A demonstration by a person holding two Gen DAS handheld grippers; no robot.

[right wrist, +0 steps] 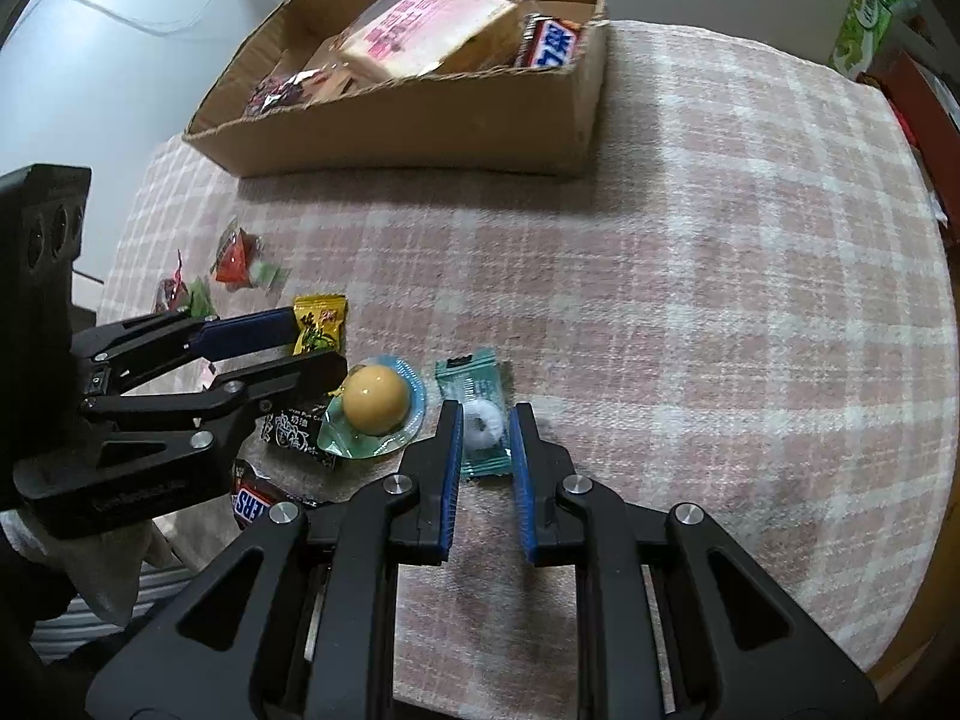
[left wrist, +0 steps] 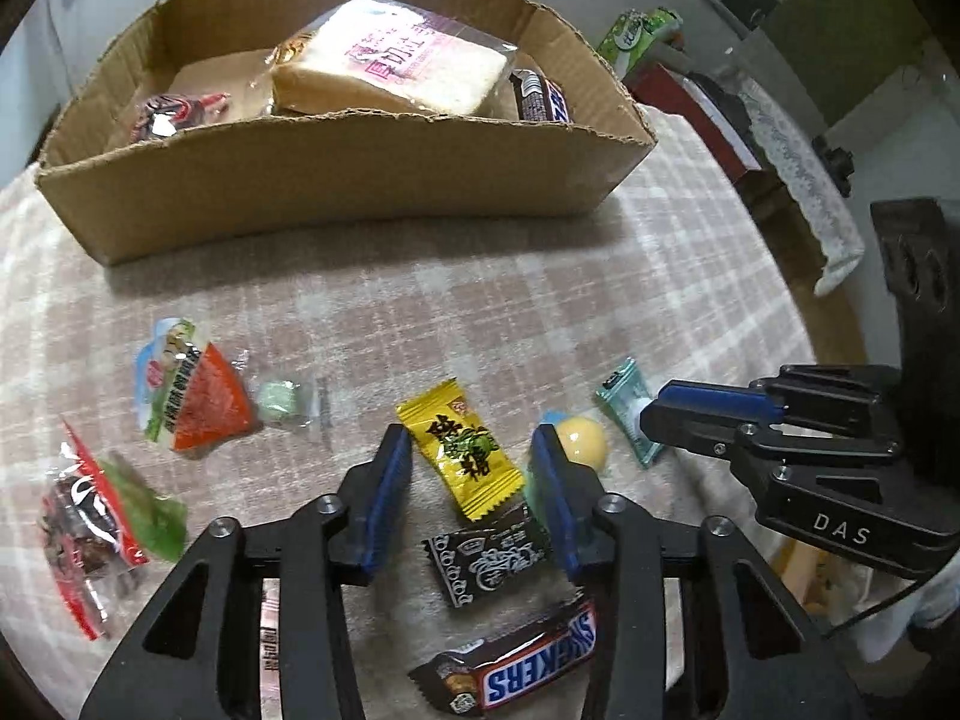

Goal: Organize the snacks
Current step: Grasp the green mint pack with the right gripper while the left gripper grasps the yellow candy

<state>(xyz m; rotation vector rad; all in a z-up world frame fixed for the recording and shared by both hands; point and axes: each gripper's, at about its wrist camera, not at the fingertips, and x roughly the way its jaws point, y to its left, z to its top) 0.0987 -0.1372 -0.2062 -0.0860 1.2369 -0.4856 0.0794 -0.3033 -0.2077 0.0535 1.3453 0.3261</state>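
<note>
Two hand-held grippers hover low over a table covered in a pink plaid cloth (right wrist: 690,300). Nearest, at the table's near edge, the left gripper (left wrist: 474,480) has its blue-padded fingers spread apart on either side of a yellow candy (left wrist: 465,450), not touching it. A black-wrapped candy (left wrist: 486,558) and a Snickers bar (left wrist: 516,666) lie just below it, closer to the edge.

Beside them, the right gripper (right wrist: 486,450) also holds its fingers apart, straddling a teal-wrapped mint (right wrist: 480,414) without pinching it. Just left of the mint sits a yellow ball candy (right wrist: 375,399) in a clear blister.

Toward the left edge lie more loose snacks: an orange triangular packet (left wrist: 192,390), a small green candy (left wrist: 282,402) and a red-and-green packet (left wrist: 102,516).

Farthest, at the back of the table, stands an open cardboard box (left wrist: 336,180). It already holds a wrapped slice of bread (left wrist: 390,60), a second Snickers bar (left wrist: 540,96) and a red foil packet (left wrist: 168,114).

The sorting seems partly done: three snacks are boxed, and about eight wait on the cloth.
</note>
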